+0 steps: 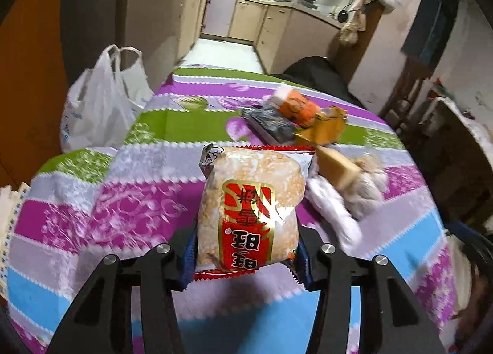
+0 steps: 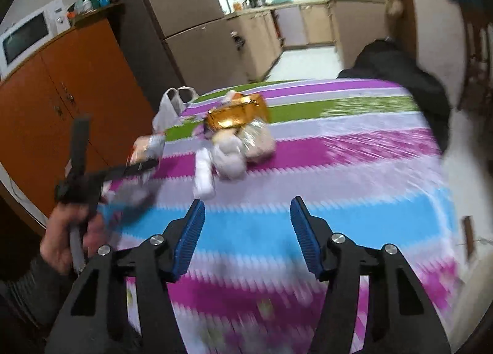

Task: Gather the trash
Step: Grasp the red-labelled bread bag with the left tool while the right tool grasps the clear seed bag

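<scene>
Striped tablecloth (image 1: 148, 196) fills both views, wrappers (image 1: 292, 119) heaped mid-table beside a white bag (image 1: 98, 104). Your left gripper (image 1: 246, 258) clamps a snack packet (image 1: 249, 209); your right gripper (image 2: 246, 236) hangs wide, holding nothing.

The tablecloth (image 1: 148, 206) runs in scalloped stripes — magenta, lilac-grey, sky blue and green, with pale floral scrolls; the snack packet (image 1: 249, 215), centre frame, is clear over sandy beige with a red-and-gold label; behind it sit an orange carton (image 1: 295, 104) and a gold wrapper (image 2: 237, 113); upper left, a white plastic bag (image 1: 98, 101); the gripper pads (image 2: 189, 243) are blue — the cabinet (image 2: 71, 82) orange-brown.
</scene>
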The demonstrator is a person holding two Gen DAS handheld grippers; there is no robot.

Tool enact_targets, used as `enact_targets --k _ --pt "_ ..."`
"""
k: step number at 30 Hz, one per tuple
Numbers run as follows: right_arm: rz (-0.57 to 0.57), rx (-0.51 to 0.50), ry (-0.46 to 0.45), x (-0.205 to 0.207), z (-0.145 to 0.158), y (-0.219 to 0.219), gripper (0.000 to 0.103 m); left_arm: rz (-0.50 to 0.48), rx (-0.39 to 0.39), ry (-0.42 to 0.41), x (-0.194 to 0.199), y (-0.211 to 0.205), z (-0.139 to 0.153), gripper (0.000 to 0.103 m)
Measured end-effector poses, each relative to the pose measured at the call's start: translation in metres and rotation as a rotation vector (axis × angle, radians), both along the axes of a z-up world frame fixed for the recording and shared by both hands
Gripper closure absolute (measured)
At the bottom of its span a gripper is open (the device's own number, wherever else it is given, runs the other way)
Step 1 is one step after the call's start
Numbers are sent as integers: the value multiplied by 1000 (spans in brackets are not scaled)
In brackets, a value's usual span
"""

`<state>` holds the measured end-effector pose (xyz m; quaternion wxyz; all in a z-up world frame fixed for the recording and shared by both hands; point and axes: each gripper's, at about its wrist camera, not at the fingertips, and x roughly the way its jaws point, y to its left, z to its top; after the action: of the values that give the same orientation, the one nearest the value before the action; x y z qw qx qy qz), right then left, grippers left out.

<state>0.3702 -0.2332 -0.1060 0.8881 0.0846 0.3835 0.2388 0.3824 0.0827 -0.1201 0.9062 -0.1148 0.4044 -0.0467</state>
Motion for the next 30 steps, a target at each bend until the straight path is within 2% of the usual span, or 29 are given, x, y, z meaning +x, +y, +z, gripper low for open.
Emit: enact_targets --k 2,4,8,12,17,18,21,23,30 --pt "-18 46 71 39 -8 8 47 -15 -15 5 -5 -4 3 51" --pt "-46 33 127 72 -16 18 47 -21 -32 7 -7 -6 2 51" --pt "-80 76 202 112 -26 29 47 -26 -55 4 -7 -7 2 51" --pt "-93 37 259 134 -38 44 47 -31 -66 8 -3 -7 1 51" --pt "-67 -19 289 132 -43 60 47 -31 -71 20 0 -8 -3 51" --pt "-61 -32 282 130 -43 62 52 -29 -71 21 1 -8 -3 51" --pt "-64 -41 242 124 -38 60 60 -28 -58 16 0 -11 -2 51" --pt "-84 -32 192 121 -31 54 60 -25 -45 8 0 -14 -1 51" --pt "-134 -101 -5 74 1 34 61 -11 -33 -14 -11 -21 2 51"
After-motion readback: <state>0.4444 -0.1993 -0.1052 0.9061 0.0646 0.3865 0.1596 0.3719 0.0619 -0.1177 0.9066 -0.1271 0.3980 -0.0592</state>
